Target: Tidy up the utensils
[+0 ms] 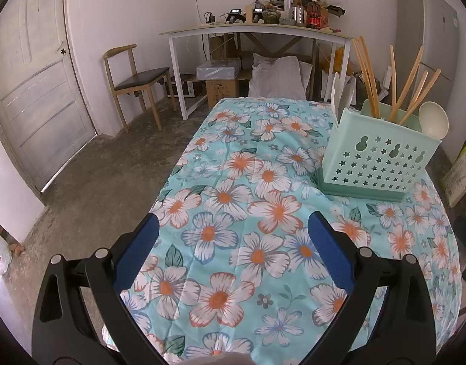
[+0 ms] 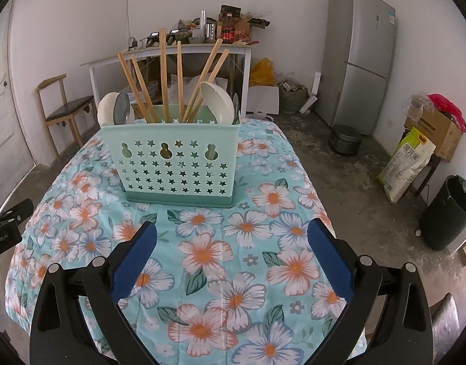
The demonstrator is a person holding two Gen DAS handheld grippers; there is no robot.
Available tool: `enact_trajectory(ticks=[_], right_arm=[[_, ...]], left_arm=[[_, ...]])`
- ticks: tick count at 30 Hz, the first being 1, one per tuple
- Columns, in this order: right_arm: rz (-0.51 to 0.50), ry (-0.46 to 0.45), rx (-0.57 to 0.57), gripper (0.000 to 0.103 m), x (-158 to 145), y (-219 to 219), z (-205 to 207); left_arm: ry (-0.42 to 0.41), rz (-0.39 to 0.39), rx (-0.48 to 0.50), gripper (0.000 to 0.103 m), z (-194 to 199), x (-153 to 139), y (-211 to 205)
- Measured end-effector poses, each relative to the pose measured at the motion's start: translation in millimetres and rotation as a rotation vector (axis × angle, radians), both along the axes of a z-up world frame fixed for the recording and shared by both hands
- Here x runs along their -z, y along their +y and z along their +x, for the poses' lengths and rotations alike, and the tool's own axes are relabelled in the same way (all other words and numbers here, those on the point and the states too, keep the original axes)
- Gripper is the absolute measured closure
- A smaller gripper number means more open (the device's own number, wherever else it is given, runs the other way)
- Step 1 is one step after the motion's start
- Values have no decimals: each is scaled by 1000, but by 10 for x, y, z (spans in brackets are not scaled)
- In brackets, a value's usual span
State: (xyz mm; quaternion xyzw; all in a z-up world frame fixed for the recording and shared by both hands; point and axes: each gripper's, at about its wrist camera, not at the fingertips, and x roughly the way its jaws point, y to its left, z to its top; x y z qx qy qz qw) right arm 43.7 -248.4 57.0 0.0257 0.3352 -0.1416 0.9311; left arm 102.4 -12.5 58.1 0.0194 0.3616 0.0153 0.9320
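Note:
A mint green utensil holder (image 2: 175, 164) with star holes stands upright on the floral tablecloth (image 2: 233, 243). It holds several wooden chopsticks (image 2: 163, 76) in the middle, cream spoons (image 2: 216, 100) at the right end, and a cream and a grey spoon (image 2: 117, 111) at the left end. In the left wrist view the holder (image 1: 375, 161) is at the right with chopsticks (image 1: 406, 88) and a cream spoon (image 1: 433, 120). My right gripper (image 2: 233, 231) is open and empty, just in front of the holder. My left gripper (image 1: 233, 222) is open and empty, left of the holder.
Behind the table stand a white desk (image 1: 257, 30) with clutter, a wooden chair (image 1: 132, 82) and a door (image 1: 35, 91). A fridge (image 2: 360, 57), a rice sack (image 2: 406, 164), a black bin (image 2: 445, 213) and boxes are on the right floor.

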Motion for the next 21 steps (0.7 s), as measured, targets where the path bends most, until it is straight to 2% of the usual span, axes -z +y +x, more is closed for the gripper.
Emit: enact_trajectory(ticks=[21], right_arm=[[5,4,-1,7,0,7,11]], left_arm=[[8,-2,13,8,20,11,-6]])
